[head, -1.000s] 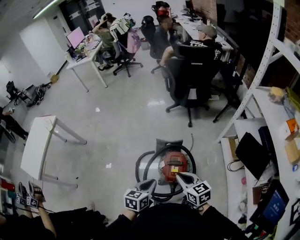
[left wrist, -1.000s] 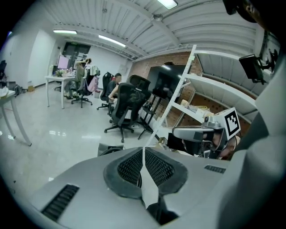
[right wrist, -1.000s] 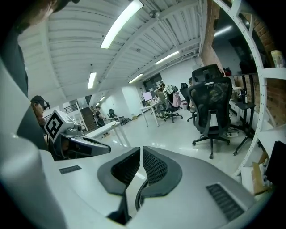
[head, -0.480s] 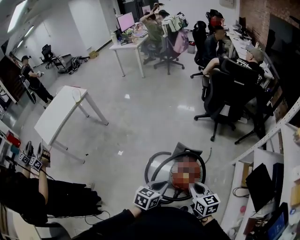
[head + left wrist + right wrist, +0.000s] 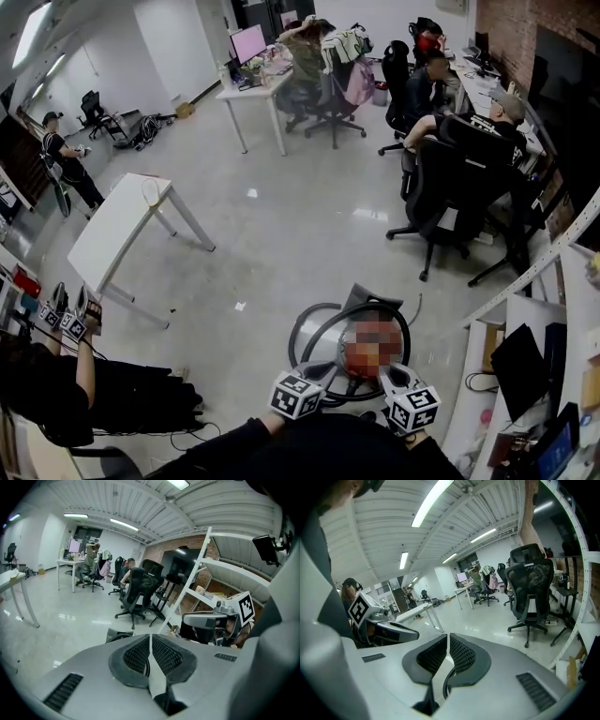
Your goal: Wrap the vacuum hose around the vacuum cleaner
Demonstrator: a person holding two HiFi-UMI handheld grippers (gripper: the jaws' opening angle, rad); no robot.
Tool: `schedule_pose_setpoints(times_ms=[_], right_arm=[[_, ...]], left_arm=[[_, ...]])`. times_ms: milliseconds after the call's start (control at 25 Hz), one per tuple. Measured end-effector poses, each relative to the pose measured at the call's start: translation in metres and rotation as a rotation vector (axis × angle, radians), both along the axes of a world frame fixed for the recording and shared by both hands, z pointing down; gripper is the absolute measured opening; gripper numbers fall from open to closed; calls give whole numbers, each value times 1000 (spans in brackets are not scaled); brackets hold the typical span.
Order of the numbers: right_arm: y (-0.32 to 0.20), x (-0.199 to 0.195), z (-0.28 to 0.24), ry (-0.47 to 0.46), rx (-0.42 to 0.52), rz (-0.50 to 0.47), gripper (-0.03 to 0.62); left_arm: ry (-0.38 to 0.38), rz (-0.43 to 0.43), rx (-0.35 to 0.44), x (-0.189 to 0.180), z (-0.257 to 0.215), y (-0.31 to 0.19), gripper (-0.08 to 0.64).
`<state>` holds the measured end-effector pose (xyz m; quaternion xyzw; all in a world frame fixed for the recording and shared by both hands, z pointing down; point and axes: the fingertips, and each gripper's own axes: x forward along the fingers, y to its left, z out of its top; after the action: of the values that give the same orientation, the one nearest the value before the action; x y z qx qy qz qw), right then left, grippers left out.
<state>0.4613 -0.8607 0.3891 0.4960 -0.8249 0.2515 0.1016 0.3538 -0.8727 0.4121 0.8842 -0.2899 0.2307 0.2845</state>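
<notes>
Vacuum cleaner (image 5: 373, 349) on the floor (image 5: 281, 244), just ahead of left tongs (image 5: 321, 372) and right tongs (image 5: 388, 374), between their tips. Hose (image 5: 370, 305) loops around it, apparently touching. Desk (image 5: 122, 230) well left of left tongs. Office chairs (image 5: 450, 197) far ahead of right tongs, shelf rack (image 5: 525, 314) to their right.
</notes>
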Motion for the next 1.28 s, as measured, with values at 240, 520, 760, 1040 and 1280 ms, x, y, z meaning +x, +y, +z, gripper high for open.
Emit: schedule_pose_setpoints(times_ms=[240, 520, 760, 1040, 1280], right_arm=[[0, 3, 2, 4, 2, 2, 31], [-2, 3, 4, 2, 3, 4, 31], [-3, -1, 1, 4, 13, -4, 28], [-2, 0, 6, -3, 16, -4, 26], [-1, 1, 8, -3, 14, -12, 26]], left_arm=[[-5, 0, -7, 2, 4, -2, 32], [-8, -17, -28, -1, 10, -4, 32], [-7, -30, -40, -6, 11, -5, 32], [-12, -34, -44, -5, 17, -4, 32], [-15, -39, -47, -3, 19, -3, 32]])
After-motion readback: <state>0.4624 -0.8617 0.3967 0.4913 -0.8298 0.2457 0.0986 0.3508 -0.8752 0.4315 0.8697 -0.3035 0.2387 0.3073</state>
